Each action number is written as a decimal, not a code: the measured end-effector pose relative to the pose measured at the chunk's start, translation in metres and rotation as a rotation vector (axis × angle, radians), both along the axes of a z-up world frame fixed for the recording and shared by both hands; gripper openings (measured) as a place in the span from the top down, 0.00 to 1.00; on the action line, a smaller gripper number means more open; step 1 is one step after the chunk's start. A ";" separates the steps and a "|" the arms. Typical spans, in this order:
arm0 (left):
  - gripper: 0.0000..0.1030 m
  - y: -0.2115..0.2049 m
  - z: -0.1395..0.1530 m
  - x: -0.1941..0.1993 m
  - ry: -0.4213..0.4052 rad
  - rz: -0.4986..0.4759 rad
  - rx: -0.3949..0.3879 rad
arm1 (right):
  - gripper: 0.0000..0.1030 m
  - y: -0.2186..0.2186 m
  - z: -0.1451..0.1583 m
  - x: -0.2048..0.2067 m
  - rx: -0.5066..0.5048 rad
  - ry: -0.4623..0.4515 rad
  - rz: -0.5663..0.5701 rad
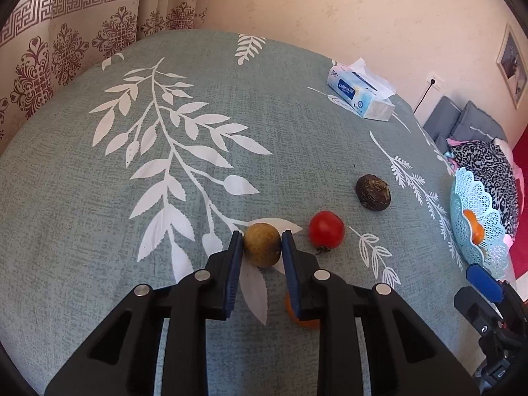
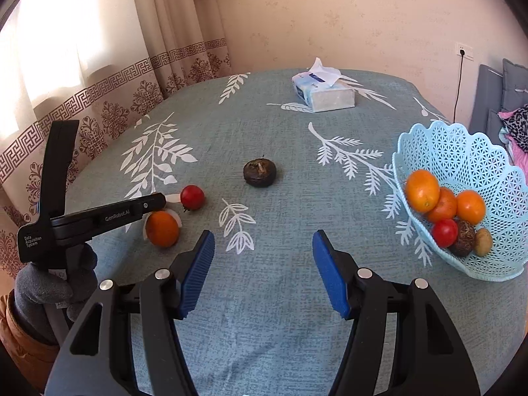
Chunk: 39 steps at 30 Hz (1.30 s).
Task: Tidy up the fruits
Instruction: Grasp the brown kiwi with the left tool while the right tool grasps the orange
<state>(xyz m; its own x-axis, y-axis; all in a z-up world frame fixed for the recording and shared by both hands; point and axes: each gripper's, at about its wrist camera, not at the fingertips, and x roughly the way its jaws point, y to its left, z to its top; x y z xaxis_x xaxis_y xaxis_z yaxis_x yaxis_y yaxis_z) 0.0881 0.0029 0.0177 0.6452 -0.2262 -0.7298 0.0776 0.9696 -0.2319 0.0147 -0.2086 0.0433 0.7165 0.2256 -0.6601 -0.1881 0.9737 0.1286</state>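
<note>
My left gripper (image 1: pixel 262 242) is shut on a small tan-brown round fruit (image 1: pixel 262 245), low over the tablecloth. A red tomato (image 1: pixel 326 229) lies just to its right, a dark brown fruit (image 1: pixel 373 192) farther right, and an orange (image 1: pixel 302 321) peeks from under the right finger. In the right wrist view my right gripper (image 2: pixel 264 254) is open and empty above the cloth. The tomato (image 2: pixel 192 197), orange (image 2: pixel 162 228) and dark fruit (image 2: pixel 259 173) lie on the table there. The light blue lattice basket (image 2: pixel 475 161) at the right holds oranges, a tomato and brown fruits.
A tissue pack (image 1: pixel 361 94) lies at the far side of the table (image 1: pixel 231 125). The basket (image 1: pixel 480 231) sits at the table's right edge. Curtains hang behind on the left, a wall behind, and cushions and clothes lie to the right.
</note>
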 end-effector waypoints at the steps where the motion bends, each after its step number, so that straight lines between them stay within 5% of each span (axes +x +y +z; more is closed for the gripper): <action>1: 0.76 0.001 0.001 -0.001 -0.008 0.004 -0.004 | 0.38 0.004 -0.001 0.000 0.001 0.003 0.012; 11: 0.76 0.024 0.021 -0.014 -0.148 0.151 0.091 | 0.38 0.054 -0.015 0.019 0.005 0.074 0.145; 20: 0.76 0.041 0.017 -0.013 -0.146 0.217 0.080 | 0.38 0.097 -0.029 0.049 0.009 0.153 0.252; 24: 0.76 0.042 0.015 -0.013 -0.143 0.222 0.073 | 0.49 0.106 -0.035 0.058 -0.002 0.173 0.267; 28: 0.76 0.042 0.015 -0.013 -0.144 0.218 0.073 | 0.62 0.111 -0.040 0.062 -0.016 0.180 0.273; 39: 0.76 0.038 0.014 -0.013 -0.144 0.210 0.085 | 0.62 0.078 -0.016 0.045 0.029 0.111 0.196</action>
<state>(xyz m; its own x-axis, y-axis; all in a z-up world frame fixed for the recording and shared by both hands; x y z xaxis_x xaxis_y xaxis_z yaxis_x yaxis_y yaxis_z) 0.0751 0.0413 0.0314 0.7700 -0.0184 -0.6378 -0.1007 0.9836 -0.1499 0.0600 -0.1303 0.0271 0.5803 0.3737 -0.7236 -0.3568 0.9154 0.1865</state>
